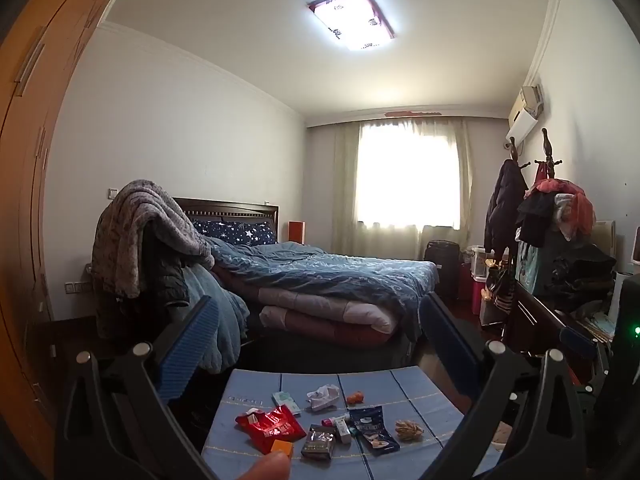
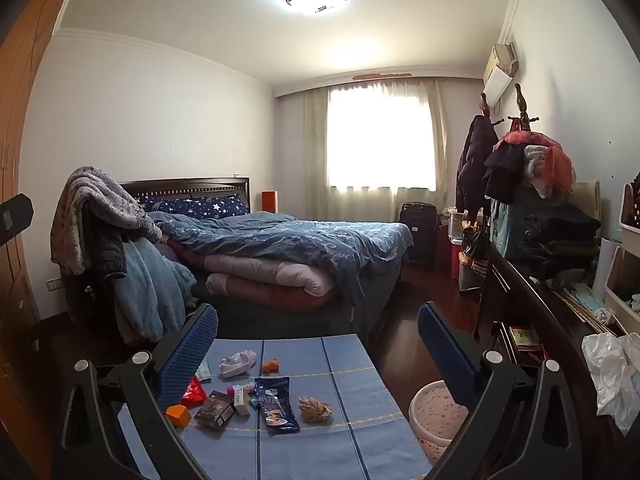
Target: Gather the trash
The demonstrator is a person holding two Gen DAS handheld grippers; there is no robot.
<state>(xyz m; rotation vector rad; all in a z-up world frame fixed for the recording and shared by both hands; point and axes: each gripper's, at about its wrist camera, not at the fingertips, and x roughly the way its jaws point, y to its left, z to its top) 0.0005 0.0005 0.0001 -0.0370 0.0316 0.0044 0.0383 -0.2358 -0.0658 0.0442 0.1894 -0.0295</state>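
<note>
Both grippers hanging wide open over a table of junk

Left gripper and right gripper grip nothing; trash sits on the blue table, navy snack bag dead center, red wrapper at 9 o'clock.

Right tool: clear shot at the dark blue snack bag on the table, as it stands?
Probably yes. The right tool is open and empty, and the blue snack bag lies flat and uncovered on the table, ahead of it. A small box and brown scrap flank it closely.
</note>
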